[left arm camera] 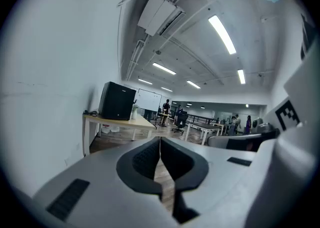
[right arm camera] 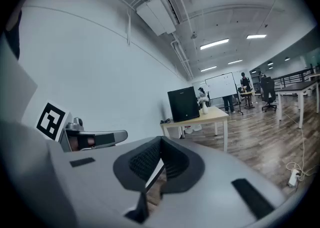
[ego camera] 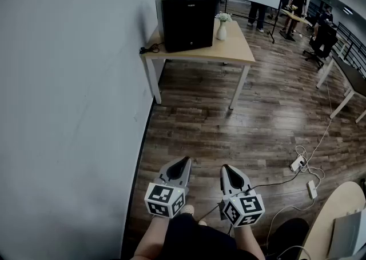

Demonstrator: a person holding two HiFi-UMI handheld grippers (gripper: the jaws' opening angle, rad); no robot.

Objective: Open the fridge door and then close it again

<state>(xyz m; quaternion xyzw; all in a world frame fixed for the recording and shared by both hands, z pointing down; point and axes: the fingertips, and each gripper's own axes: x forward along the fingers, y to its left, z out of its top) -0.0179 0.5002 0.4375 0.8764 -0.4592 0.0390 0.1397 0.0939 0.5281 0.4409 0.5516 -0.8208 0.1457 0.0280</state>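
Two pairs of tongs sit low and close to the body, side by side. The left tongs (ego camera: 184,162) and right tongs (ego camera: 226,168) are both pinched together with nothing between the pads, noses dipped a touch toward the wooden floor (ego camera: 240,122). Ahead lies a long run of boards along the white wall (ego camera: 68,82). At the far end is the target: the black fridge (ego camera: 186,19), up on the pale bench (ego camera: 234,53) against the wall, door shut, with a small white vase (ego camera: 222,29) just beside it. So nothing has been opened yet and this looks like the approach. To do it well, walk up square to the door, spread one pair of tongs before arriving, then hook the door's free edge. Which side that is, I can't tell from here. Mind the vase on the swing.
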